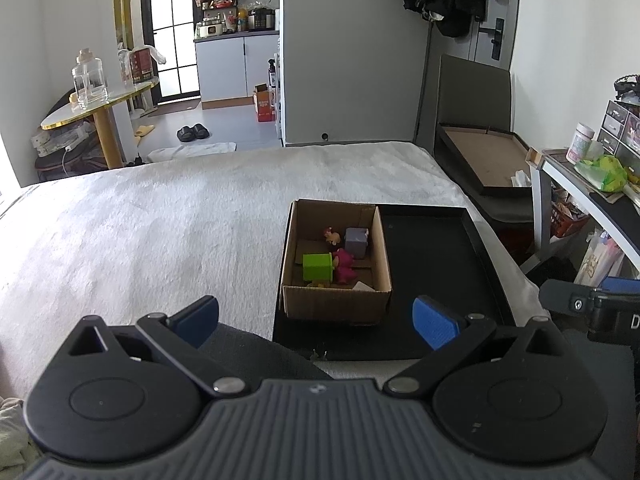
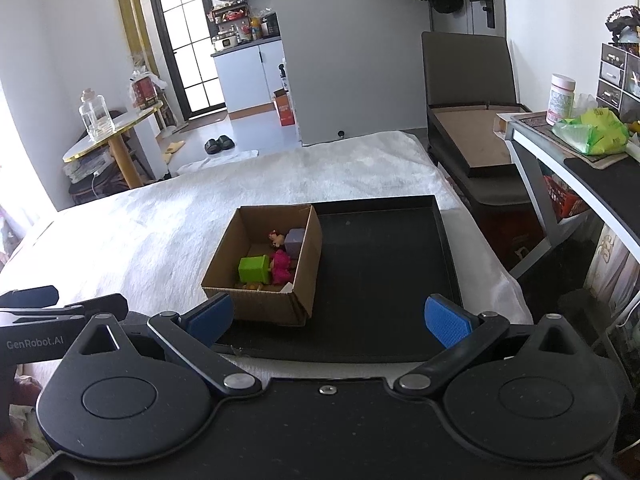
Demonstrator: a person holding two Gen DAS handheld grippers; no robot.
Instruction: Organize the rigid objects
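The near wall of the cardboard box (image 1: 336,300) hides the bottom of its contents, and a small yellowish thing beneath the green block (image 1: 317,267) is hard to make out; beside it lie a pink figure (image 1: 344,266), a lilac cube (image 1: 356,242) and a tiny toy (image 1: 332,236). The box sits at the left end of the black tray (image 1: 432,272) on the white blanket (image 1: 160,232); the left gripper (image 1: 316,322) and the right gripper (image 2: 328,318) hang short of it, both spread wide with nothing between their blue pads.

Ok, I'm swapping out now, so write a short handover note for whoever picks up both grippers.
Left gripper: open, empty, held back from the box.
Right gripper: open, empty, likewise.
Cardboard box sits at the left of the black tray on the white bed cover.
In the box: green block, purple block, pink toy, small figure.
Rest of the tray is bare; no loose items visible to collect.
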